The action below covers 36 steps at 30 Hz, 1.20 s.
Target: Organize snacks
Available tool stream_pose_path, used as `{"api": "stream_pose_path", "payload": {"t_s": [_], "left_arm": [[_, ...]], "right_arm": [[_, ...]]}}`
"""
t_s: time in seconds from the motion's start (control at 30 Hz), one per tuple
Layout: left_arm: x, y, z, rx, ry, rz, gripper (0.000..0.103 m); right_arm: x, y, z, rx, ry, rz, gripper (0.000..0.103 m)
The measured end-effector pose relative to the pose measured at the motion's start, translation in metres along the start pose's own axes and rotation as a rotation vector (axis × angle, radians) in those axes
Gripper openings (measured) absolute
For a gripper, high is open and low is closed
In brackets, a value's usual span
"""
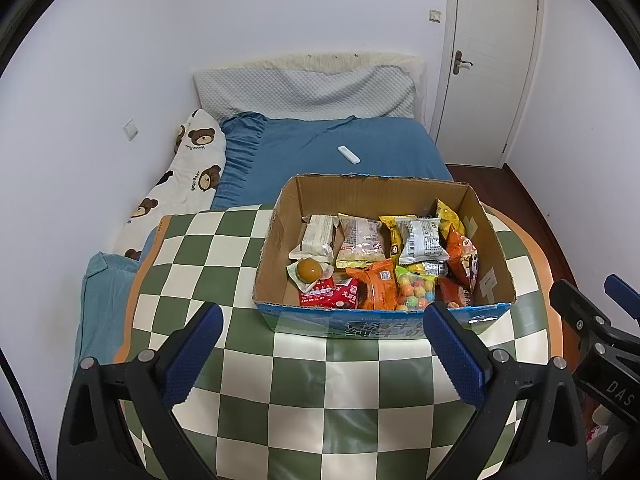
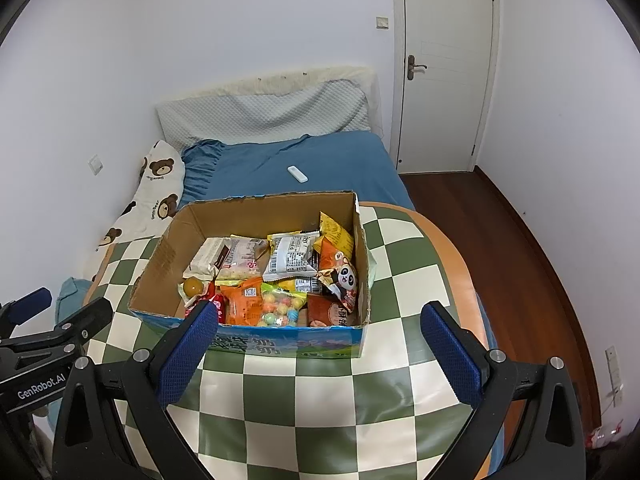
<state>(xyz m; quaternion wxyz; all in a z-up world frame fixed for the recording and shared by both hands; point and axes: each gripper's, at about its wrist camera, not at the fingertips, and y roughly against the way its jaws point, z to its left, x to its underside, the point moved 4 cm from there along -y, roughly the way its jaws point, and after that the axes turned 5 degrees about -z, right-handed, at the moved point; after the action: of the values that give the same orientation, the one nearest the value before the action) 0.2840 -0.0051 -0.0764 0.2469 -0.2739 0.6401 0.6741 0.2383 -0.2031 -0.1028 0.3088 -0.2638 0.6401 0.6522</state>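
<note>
A cardboard box (image 1: 494, 248) (image 2: 160, 256) stands on the green-and-cream checked table (image 1: 320, 384) (image 2: 328, 384), packed with several snack packets: an orange packet (image 1: 376, 288) (image 2: 242, 308), a bag of coloured candy balls (image 1: 416, 292) (image 2: 280, 306), a grey-white packet (image 1: 422, 240) (image 2: 290, 258), a panda packet (image 1: 466, 260) (image 2: 340, 276) and a round yellow jelly cup (image 1: 309, 270) (image 2: 193, 286). My left gripper (image 1: 322, 314) hangs open just in front of the box, holding nothing. My right gripper (image 2: 319, 314) is open too, near the box's front wall, empty.
Behind the table lies a bed with a blue sheet (image 1: 340, 140) (image 2: 320, 160), a white remote (image 1: 349, 154) (image 2: 297, 174) on it, and a bear-print pillow (image 1: 188, 176) (image 2: 154, 188). A white door (image 1: 496, 56) (image 2: 444, 64) and wooden floor (image 2: 500, 232) lie to the right.
</note>
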Motion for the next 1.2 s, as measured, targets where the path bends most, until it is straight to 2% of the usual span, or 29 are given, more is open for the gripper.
{"api": "stream_pose_path", "payload": {"t_s": [1.2], "left_arm": [[-0.0012,0.0073,0.0023,0.001,-0.001,-0.009,0.103]], "right_arm": [[0.0022,0.0054,0.0051,-0.008,0.003,0.002,0.103]]}}
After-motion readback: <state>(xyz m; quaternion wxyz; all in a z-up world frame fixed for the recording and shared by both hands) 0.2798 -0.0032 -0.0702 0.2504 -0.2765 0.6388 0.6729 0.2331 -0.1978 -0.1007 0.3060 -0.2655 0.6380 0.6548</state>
